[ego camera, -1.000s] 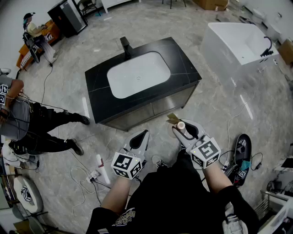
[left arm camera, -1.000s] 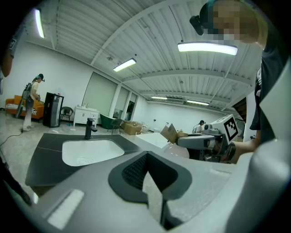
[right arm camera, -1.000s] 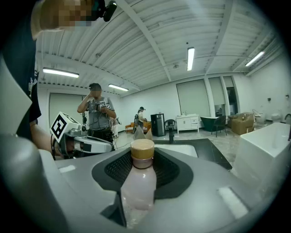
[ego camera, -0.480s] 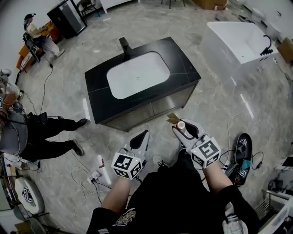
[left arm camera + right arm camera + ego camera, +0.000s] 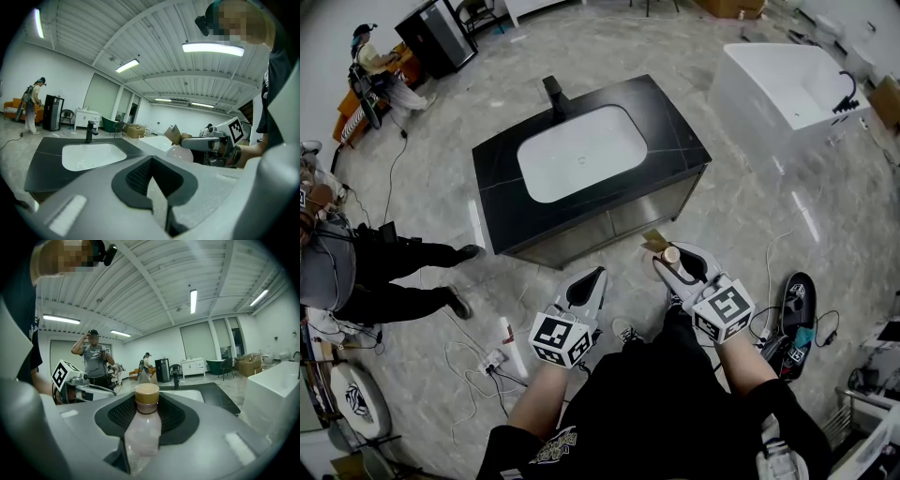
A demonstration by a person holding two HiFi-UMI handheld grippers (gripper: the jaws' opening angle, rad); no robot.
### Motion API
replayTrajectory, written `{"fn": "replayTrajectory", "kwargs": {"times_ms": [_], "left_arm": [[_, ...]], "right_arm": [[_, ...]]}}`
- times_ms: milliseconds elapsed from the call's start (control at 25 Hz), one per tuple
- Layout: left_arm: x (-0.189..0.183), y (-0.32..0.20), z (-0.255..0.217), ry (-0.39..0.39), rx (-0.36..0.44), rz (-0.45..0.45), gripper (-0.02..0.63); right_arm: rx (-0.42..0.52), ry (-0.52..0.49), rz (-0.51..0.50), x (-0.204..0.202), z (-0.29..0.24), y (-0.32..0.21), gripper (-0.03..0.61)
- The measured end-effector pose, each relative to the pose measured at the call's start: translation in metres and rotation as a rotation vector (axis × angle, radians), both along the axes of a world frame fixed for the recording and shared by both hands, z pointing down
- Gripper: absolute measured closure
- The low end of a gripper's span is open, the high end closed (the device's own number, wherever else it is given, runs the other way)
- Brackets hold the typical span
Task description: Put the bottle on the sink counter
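Black sink counter (image 5: 675, 131) on grey marbled floor (image 5: 750, 220)

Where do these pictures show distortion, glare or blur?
Head view: fisheye bends the room's edges; glare streaks on the floor. Left gripper view: ceiling lamp blown out, dark round vignette. Right gripper view: bottle soft at its near end, same vignette.

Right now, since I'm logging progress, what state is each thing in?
bottle: capped, held between jaws, not on the counter.
right gripper: shut on the bottle.
left gripper: shut, nothing in it.
sink counter: top bare, no bottle set on it yet.
basin: empty.
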State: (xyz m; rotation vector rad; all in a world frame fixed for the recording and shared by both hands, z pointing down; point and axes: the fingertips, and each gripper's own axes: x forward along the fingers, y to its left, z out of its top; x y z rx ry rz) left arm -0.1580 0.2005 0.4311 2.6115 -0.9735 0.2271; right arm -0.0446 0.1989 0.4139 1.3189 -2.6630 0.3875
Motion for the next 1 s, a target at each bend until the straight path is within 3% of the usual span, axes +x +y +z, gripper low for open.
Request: {"fn": "replayTrajectory", "kwargs": {"times_ms": [440,1000], "left_arm": [[0.017,-0.012,-0.003,-0.006,-0.001,0.000,0.613],[0.067,-0.054,-0.002,0.003,-0.009,-0.055,0.614]], "right_arm": [[-0.009,0.006,-0.007,0.017,-0.001,-0.016,0.413],[-0.022,0.003,-0.036,0.075,0.000,-0.067,0.413]]}}
